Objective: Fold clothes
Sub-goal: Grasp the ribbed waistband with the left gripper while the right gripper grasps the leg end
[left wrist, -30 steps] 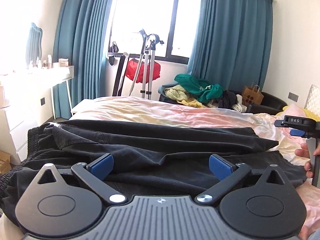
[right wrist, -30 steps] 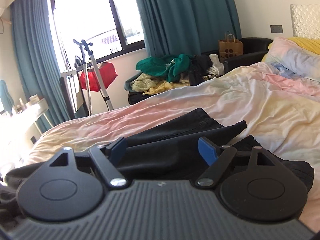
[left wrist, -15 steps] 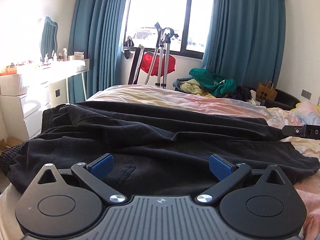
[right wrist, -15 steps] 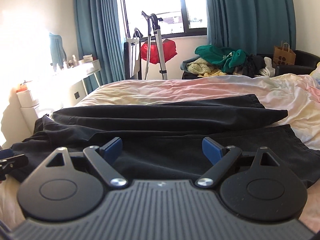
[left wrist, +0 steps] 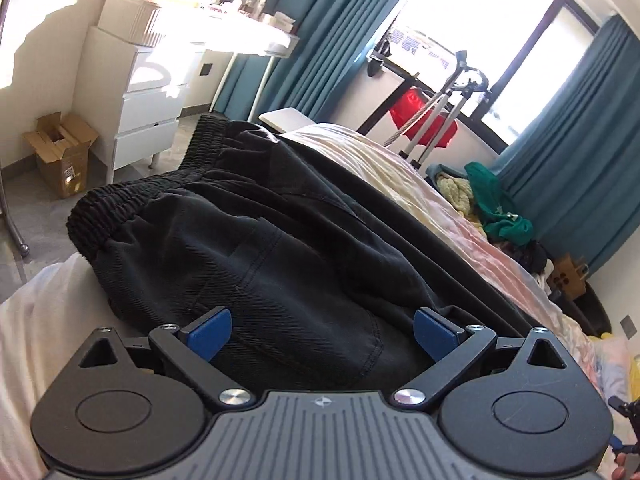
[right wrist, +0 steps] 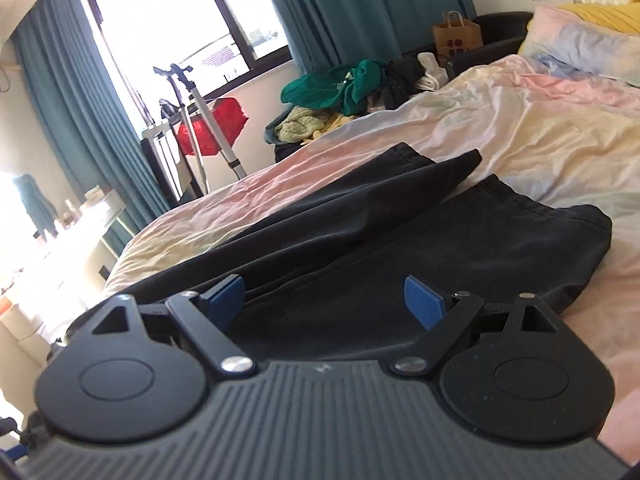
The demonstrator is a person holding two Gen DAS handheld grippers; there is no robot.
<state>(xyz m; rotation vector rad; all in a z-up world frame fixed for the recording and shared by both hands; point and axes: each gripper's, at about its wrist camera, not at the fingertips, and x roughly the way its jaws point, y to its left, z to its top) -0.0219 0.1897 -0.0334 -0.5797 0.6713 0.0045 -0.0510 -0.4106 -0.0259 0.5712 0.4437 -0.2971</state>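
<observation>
Black trousers (left wrist: 280, 248) lie flat on bed (right wrist: 520, 136) — left hand-held gripper (left wrist: 322, 330) and right hand-held gripper (right wrist: 324, 298) both released, near edge.

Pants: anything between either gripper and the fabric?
Nothing visible. The left gripper is open just above the pants near the waistband; the right gripper is open over the leg end. Only bedsheet surrounds them.

Sunlit window (right wrist: 192, 24), teal curtains (left wrist: 568, 152), white drawers (left wrist: 136, 92) — perhaps a dresser
</observation>
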